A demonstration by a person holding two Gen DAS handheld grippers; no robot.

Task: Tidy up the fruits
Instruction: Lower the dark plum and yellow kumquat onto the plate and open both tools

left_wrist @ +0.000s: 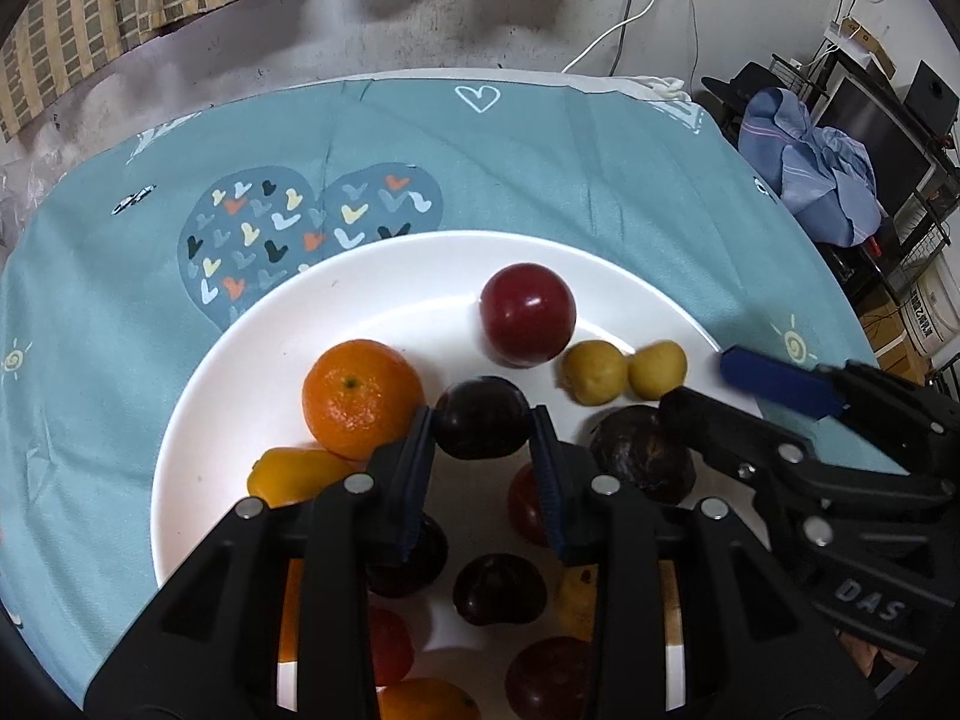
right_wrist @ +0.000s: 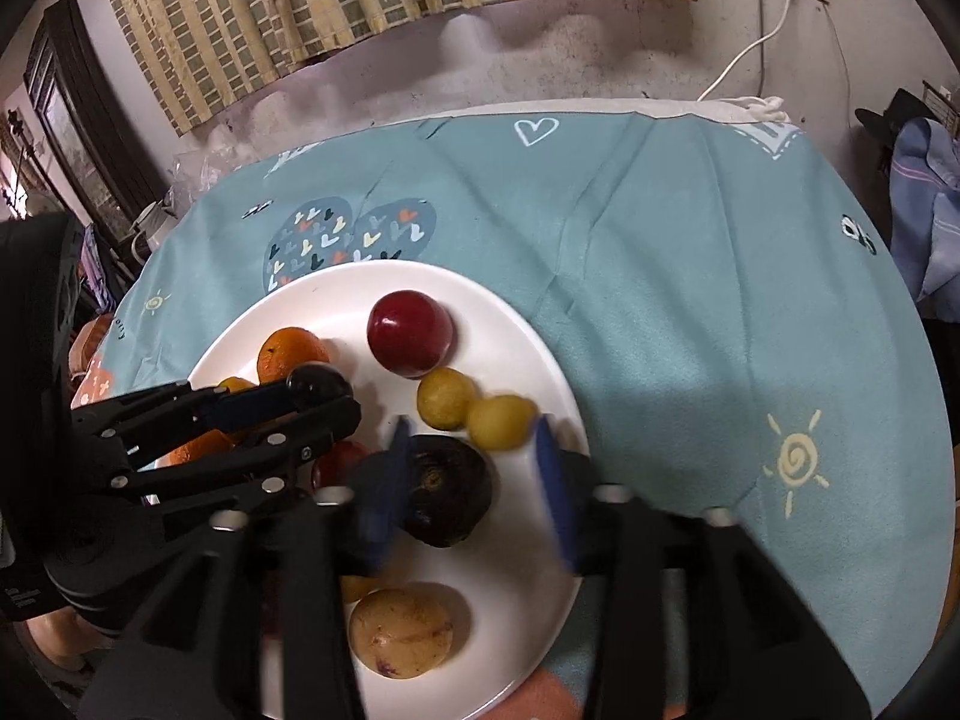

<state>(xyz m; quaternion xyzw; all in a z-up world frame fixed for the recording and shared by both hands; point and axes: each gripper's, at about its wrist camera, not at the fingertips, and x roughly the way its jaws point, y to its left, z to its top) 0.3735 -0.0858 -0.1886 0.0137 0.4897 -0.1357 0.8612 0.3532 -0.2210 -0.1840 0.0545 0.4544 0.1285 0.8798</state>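
The left gripper (left_wrist: 482,420) has its jaws closed on a dark plum (left_wrist: 482,417), one blue pad on each side of it. The plum is round, so no long axis matters. It sits squarely between the fingertips, and appears lifted a little above the white plate (left_wrist: 420,264), though its height is hard to judge. Just left of the plum lies an orange (left_wrist: 362,397); beyond it, toward the plate's far rim, sits a red plum (left_wrist: 527,313).

The right gripper (right_wrist: 474,468) has its jaws wide apart and grips nothing. A wrinkled dark fruit (right_wrist: 447,492) lies between them, close against the left pad and clear of the right one. The pads are blurred, so I cannot tell whether the left one touches it. Two small yellow fruits (right_wrist: 474,411) lie just past the plum-side of that dark fruit, the nearer one close to the right pad. A pale speckled fruit (right_wrist: 401,630) lies on the near side of the plate.

My guess is the left hand's plum gets placed next, since it is already held.
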